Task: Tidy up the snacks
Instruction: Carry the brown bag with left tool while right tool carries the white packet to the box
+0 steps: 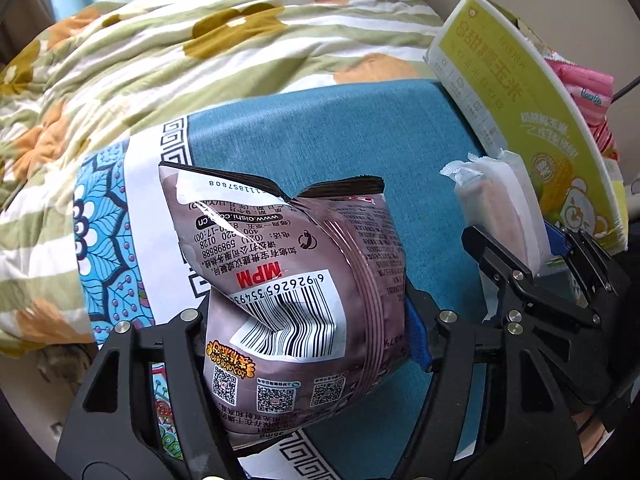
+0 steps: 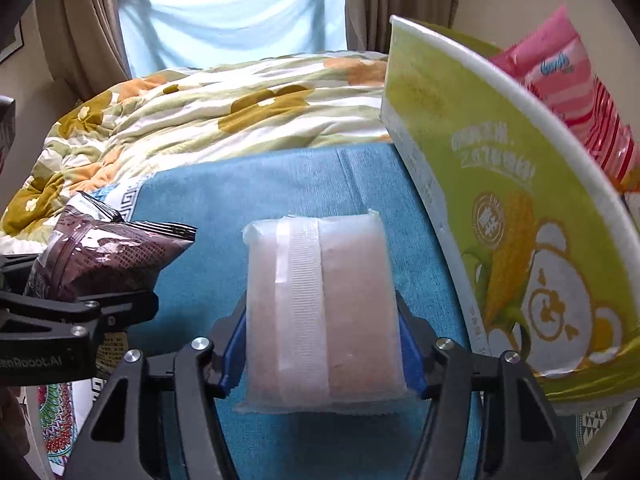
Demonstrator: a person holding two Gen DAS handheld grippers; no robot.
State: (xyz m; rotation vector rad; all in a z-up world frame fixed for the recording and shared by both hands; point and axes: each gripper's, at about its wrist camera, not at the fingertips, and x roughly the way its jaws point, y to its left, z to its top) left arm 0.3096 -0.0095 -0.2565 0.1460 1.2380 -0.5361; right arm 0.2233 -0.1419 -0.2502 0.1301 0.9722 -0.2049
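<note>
Fingers of left gripper (image 1: 308, 320) clamp brown snack bag (image 1: 288, 280); right gripper (image 2: 322, 344) grips clear-wrapped pastry (image 2: 324, 304), beside green box (image 2: 500, 220).

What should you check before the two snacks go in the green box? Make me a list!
1. Left gripper holds the brown chip bag firmly: ok, it is squeezed between the fingers.
2. Right gripper holds the clear wrapped snack: ok, clamped on both sides.
3. Green corn box is close by: ok, just right of the right gripper.
4. Box has room inside: cannot tell, a pink packet already pokes out and the inside is hidden.
5. Grippers are apart from each other: ok, a gap shows over the blue cloth.
</note>
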